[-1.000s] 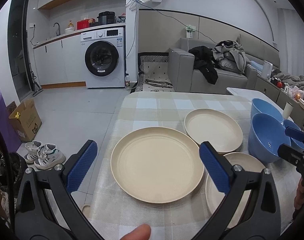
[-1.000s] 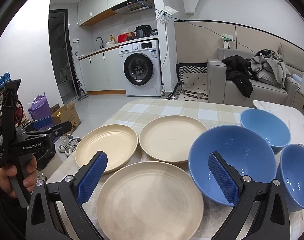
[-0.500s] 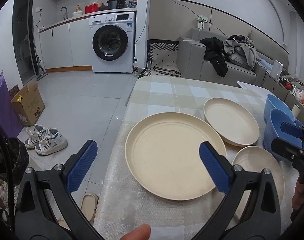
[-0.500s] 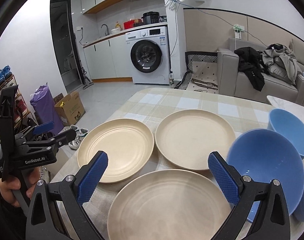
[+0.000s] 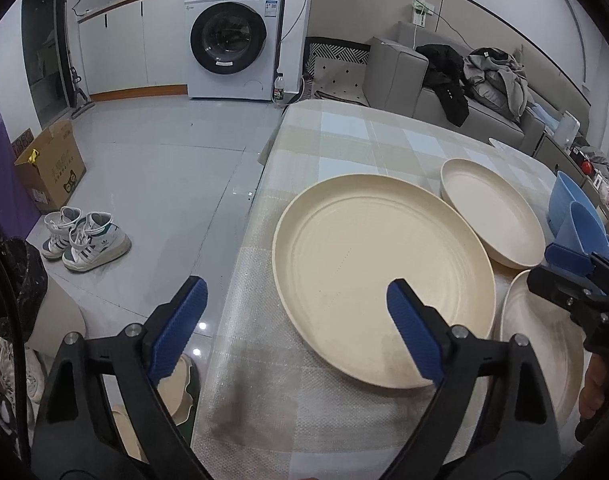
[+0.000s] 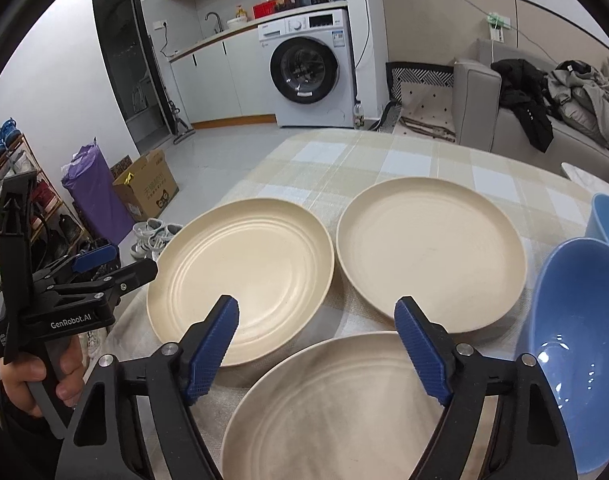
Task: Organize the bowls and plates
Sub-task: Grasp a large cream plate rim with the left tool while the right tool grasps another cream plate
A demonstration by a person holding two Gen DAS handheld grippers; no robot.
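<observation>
Three cream plates lie on the checked tablecloth. The left plate (image 5: 380, 276) (image 6: 240, 276) lies near the table's left edge. The far plate (image 5: 490, 216) (image 6: 430, 254) lies behind it to the right. The near plate (image 5: 544, 344) (image 6: 344, 404) lies at the front. Blue bowls (image 6: 576, 344) (image 5: 576, 224) stand at the right. My left gripper (image 5: 296, 328) is open and empty, its right finger over the left plate's near rim. My right gripper (image 6: 316, 344) is open and empty, above the near plate's far rim.
The table's left edge (image 5: 248, 240) drops to a tiled floor with sneakers (image 5: 84, 238), a cardboard box (image 5: 50, 164) and a purple bag (image 6: 98, 192). A washing machine (image 5: 234, 40) and a grey sofa (image 5: 444, 80) with clothes stand beyond the table.
Both grippers have moved left and forward. The left plate now looks larger in the left wrist view, and the blue bowls have slid toward the right edge of the right wrist view.
</observation>
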